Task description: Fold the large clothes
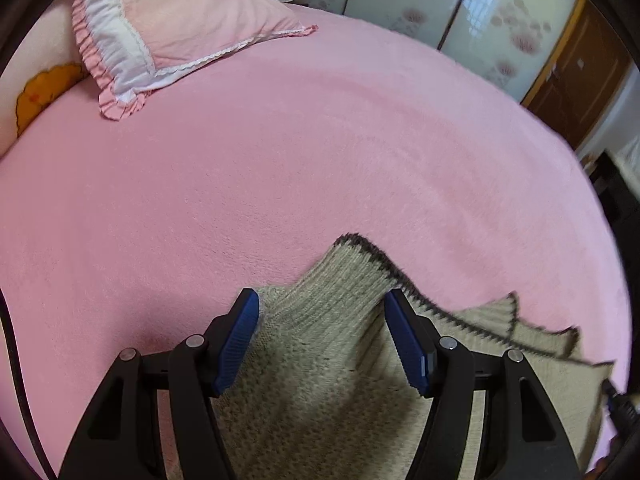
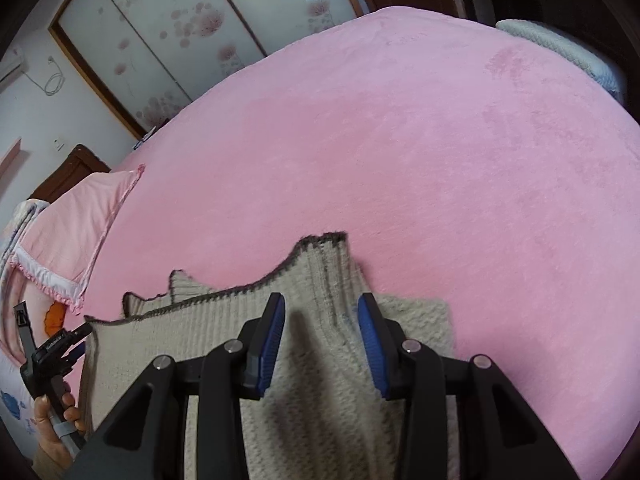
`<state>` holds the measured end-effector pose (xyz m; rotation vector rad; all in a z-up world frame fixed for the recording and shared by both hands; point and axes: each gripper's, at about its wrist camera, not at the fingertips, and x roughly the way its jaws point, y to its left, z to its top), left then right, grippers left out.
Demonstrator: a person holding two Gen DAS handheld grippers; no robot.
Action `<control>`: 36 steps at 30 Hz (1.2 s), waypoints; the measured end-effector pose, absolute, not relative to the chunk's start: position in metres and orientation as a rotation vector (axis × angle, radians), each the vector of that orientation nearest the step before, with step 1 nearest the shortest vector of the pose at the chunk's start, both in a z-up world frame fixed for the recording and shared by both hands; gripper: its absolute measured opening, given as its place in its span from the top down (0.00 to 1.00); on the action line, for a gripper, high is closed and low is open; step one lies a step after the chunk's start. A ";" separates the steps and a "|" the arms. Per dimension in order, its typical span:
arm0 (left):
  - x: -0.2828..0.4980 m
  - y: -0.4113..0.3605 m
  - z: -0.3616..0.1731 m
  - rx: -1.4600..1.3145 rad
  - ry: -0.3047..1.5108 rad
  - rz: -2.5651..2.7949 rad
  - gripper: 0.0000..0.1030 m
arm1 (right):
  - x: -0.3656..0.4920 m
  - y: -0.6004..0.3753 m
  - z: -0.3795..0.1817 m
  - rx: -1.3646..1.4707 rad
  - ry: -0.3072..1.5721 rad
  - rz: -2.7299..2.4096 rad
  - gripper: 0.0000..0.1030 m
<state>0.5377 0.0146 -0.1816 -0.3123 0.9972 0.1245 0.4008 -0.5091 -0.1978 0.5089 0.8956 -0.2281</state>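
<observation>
Both grippers, left gripper (image 1: 320, 312) and right gripper (image 2: 321, 314), hover with jaws spread wide over a beige knit sweater (image 1: 320, 380) lying on the pink bed (image 1: 280, 160), each straddling a raised ribbed corner. Judging by this, a fold is starting; next, each must pinch its corner.

Bed (image 1: 280, 160) open ahead; pillow (image 1: 176, 28) blocks far-left corner.

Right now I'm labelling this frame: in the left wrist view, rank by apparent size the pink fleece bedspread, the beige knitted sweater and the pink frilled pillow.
1. Pink fleece bedspread, fills most of the view.
2. Beige knitted sweater, though nearness to the camera enlarges it.
3. Pink frilled pillow, farther away.
</observation>
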 end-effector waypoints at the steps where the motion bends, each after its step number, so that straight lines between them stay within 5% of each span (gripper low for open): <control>1: 0.539 0.013 -0.184 -0.283 1.006 0.141 0.38 | 0.404 -0.510 -0.201 0.480 0.925 -0.277 0.74; 2: 0.540 0.012 -0.186 -0.258 1.014 0.158 0.38 | 0.406 -0.514 -0.206 0.465 0.954 -0.301 0.84; 5: 0.544 0.011 -0.198 -0.198 1.045 0.190 0.35 | 0.407 -0.505 -0.206 0.374 0.967 -0.332 0.87; 13: 0.546 0.027 -0.199 -0.230 1.076 0.208 0.29 | 0.415 -0.491 -0.201 0.280 1.009 -0.436 0.86; 22: 0.443 0.000 -0.128 -0.173 0.946 0.028 0.26 | 0.344 -0.389 -0.131 0.138 0.864 -0.259 0.81; 30: 0.360 -0.038 -0.156 -0.016 0.944 0.013 0.26 | 0.278 -0.266 -0.166 0.016 0.937 -0.051 0.81; 36: 0.334 -0.017 -0.183 0.035 0.957 0.084 0.25 | 0.239 -0.319 -0.194 -0.039 0.973 -0.277 0.81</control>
